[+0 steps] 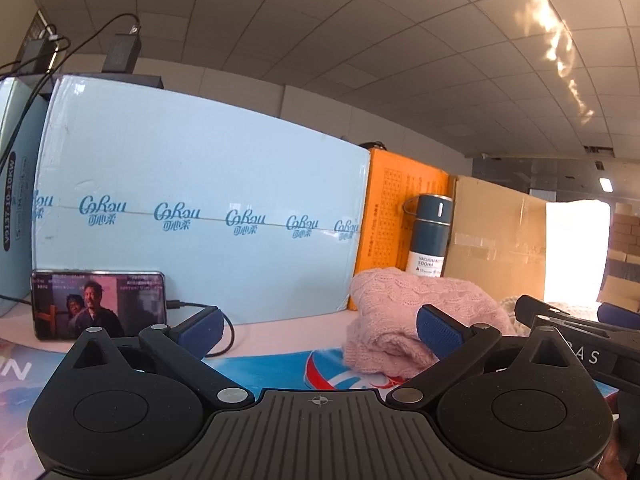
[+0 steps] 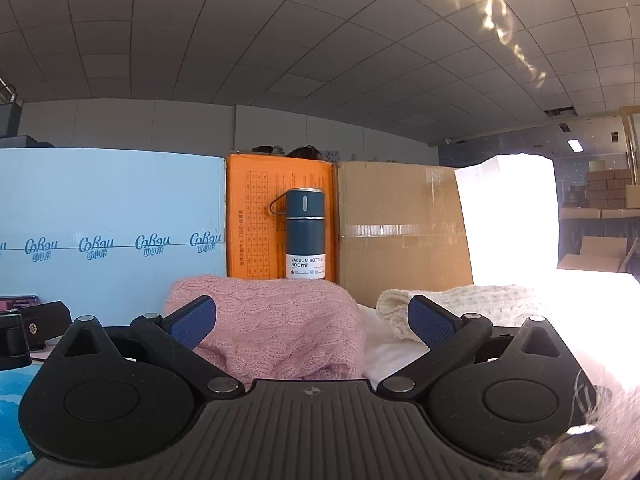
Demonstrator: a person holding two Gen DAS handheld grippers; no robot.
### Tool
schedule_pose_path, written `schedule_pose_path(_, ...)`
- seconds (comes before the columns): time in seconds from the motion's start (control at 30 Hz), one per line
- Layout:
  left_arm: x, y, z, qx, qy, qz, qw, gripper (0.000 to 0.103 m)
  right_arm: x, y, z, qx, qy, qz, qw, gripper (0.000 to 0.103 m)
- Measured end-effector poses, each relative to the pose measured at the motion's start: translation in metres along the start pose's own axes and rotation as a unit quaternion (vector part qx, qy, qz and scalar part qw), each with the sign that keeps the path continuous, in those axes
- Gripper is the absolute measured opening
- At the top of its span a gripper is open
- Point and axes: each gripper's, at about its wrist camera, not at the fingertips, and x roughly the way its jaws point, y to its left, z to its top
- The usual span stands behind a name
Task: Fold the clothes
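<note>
A folded pink knit sweater (image 1: 404, 312) lies on the table to the right in the left wrist view. My left gripper (image 1: 320, 330) is open, level with the table, with nothing between its blue pads; its right pad stands just in front of the sweater. In the right wrist view the pink sweater (image 2: 288, 312) sits straight ahead, a cream knit garment (image 2: 460, 300) beside it on the right. My right gripper (image 2: 314, 322) is open, its fingers (image 2: 192, 320) spread either side of the sweater's near end without pressing on it. Part of the right gripper's body (image 1: 568, 332) shows at the right edge.
A light blue carton (image 1: 200, 200), an orange box (image 1: 396, 200) and a brown cardboard box (image 1: 496, 240) wall off the back of the table. A blue vacuum bottle (image 2: 305, 232) stands before the orange box. A phone (image 1: 98, 304) with a cable leans against the blue carton.
</note>
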Motion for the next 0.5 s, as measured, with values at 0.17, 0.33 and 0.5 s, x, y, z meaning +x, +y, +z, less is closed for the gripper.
schedule_pose_path(0.17, -0.003, -0.009, -0.001, 0.030, -0.013, 0.007, 0.9994, 0.103, 0.002, 0.002, 0.000, -0.007, 0.003, 0.014, 1.000, 0.103)
schedule_pose_path(0.33, -0.005, -0.014, -0.001, 0.044, -0.020, 0.014, 0.9987, 0.103, 0.000, 0.001, 0.000, -0.002, -0.001, 0.018, 1.000, 0.103)
schedule_pose_path(0.5, -0.007, -0.018, -0.001, 0.056, -0.028, 0.015, 0.9979, 0.103, 0.000, 0.001, 0.001, -0.001, -0.001, 0.018, 1.000, 0.103)
